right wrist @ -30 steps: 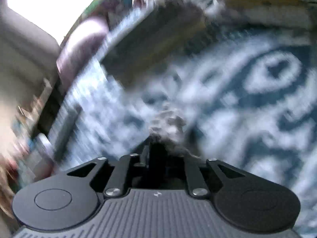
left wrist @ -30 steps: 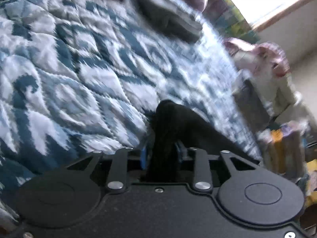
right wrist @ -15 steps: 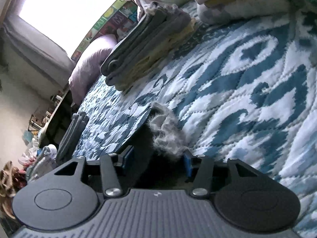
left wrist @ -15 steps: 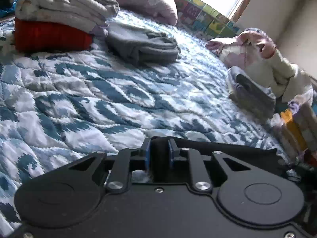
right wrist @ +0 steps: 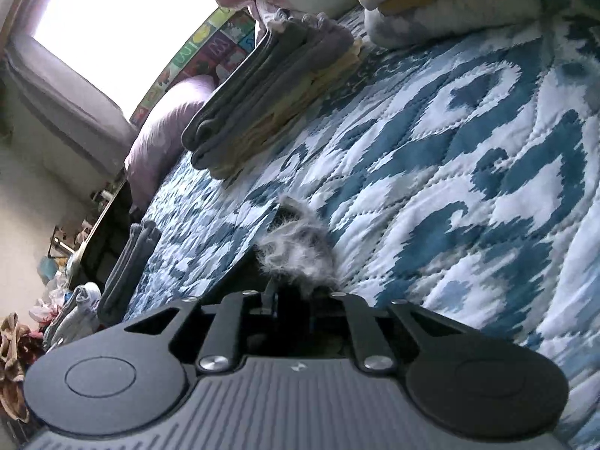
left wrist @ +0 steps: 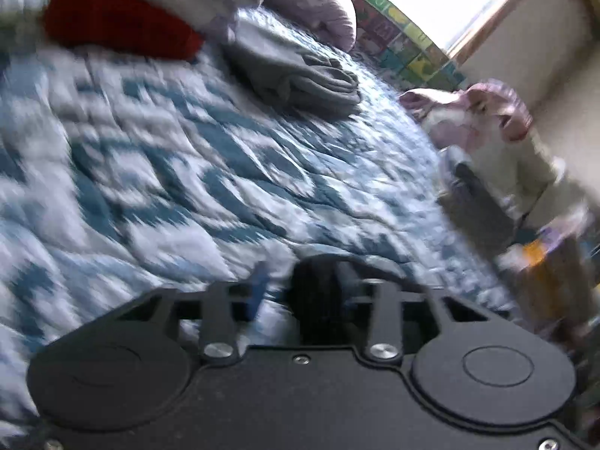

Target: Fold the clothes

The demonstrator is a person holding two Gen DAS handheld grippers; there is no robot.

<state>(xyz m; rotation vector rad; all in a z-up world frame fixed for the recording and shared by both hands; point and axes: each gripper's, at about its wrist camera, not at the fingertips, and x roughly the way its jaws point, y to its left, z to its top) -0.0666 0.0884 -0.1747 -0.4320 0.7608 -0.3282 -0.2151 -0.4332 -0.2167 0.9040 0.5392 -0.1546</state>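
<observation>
A black garment with a grey fur trim lies on the blue and white quilt [right wrist: 468, 157]. In the left wrist view my left gripper [left wrist: 300, 292] has its blue-padded fingers apart, with a fold of the black garment [left wrist: 318, 288] lying against the right finger. In the right wrist view my right gripper [right wrist: 292, 300] is shut on the garment's edge, and the grey fur trim [right wrist: 296, 243] bunches up just ahead of the fingertips. The view from the left wrist is blurred.
Folded piles lie on the bed: a grey garment [left wrist: 300, 75], a red one [left wrist: 120, 26] under a pale one, a grey and yellow stack [right wrist: 270, 90], yellow and white towels [right wrist: 442, 3]. A lilac pillow [right wrist: 165, 135] and a window stand at the far side.
My left gripper has opened and let the black garment slip from its grip while swinging over the quilt. My right gripper has closed tighter on the furry edge and stayed put.
</observation>
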